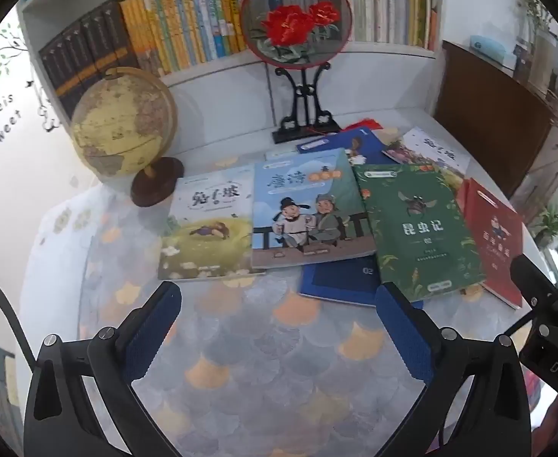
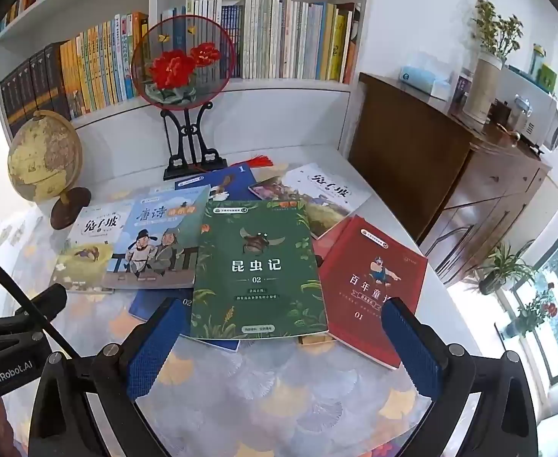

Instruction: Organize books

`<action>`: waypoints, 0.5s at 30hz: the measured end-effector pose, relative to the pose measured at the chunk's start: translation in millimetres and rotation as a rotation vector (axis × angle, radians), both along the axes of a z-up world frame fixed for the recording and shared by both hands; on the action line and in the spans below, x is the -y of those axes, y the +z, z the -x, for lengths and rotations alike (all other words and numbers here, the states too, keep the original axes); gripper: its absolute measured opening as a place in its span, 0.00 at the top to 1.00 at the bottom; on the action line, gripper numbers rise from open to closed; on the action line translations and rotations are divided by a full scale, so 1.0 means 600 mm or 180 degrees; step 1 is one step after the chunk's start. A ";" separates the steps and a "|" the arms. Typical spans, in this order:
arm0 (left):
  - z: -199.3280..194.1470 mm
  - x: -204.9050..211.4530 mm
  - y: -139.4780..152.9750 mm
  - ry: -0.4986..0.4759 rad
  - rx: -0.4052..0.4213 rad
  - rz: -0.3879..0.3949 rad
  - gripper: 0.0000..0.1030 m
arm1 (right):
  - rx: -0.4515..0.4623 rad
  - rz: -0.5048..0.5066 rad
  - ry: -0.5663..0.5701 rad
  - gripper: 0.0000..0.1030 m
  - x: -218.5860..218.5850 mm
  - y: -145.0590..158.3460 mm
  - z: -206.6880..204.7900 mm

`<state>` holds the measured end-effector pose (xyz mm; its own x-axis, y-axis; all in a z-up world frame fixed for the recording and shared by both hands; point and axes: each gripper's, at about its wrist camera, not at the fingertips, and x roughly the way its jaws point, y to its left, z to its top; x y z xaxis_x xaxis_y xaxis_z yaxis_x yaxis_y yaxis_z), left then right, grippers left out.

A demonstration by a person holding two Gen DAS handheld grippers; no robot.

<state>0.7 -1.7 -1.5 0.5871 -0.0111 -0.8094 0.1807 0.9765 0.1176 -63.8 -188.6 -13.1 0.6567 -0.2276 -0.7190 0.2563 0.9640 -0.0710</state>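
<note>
Several thin books lie scattered and overlapping on the table. A green insect book (image 2: 258,270) (image 1: 419,228) lies on top of a dark blue book (image 1: 339,278) (image 2: 149,306). To its right is a red book (image 2: 370,285) (image 1: 494,243). To its left lie a light blue book with two cartoon figures (image 1: 305,213) (image 2: 157,243) and a pale rabbit-title book (image 1: 206,228) (image 2: 88,247). Behind them are another blue book (image 2: 225,182) and a white book (image 2: 324,190). My left gripper (image 1: 277,316) hovers open over bare tablecloth in front of the books. My right gripper (image 2: 279,331) stands open above the green book's near edge, holding nothing.
A globe (image 1: 120,129) (image 2: 44,152) stands at the back left, and a round embroidered fan on a black stand (image 1: 298,23) (image 2: 183,61) at the back middle. A white bookshelf (image 2: 240,87) full of upright books is behind. A brown cabinet (image 2: 450,175) stands to the right.
</note>
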 end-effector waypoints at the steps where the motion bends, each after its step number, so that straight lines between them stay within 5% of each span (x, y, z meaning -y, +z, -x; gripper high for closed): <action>1: 0.000 0.001 -0.001 -0.0004 -0.0014 0.0010 0.01 | 0.0003 -0.0006 0.0000 0.00 -0.001 0.000 0.001; 8: 0.000 0.032 -0.015 0.0054 -0.0170 0.0120 0.06 | 0.0075 0.0001 -0.0023 0.00 -0.011 0.014 0.004; 10: -0.010 -0.023 -0.027 -0.0078 -0.0330 0.0578 0.06 | 0.0106 0.0007 -0.0074 0.00 -0.011 0.020 0.012; 15: -0.003 -0.025 -0.035 0.0001 -0.0373 0.0655 0.06 | 0.0151 0.0031 -0.0208 0.00 0.007 0.014 0.023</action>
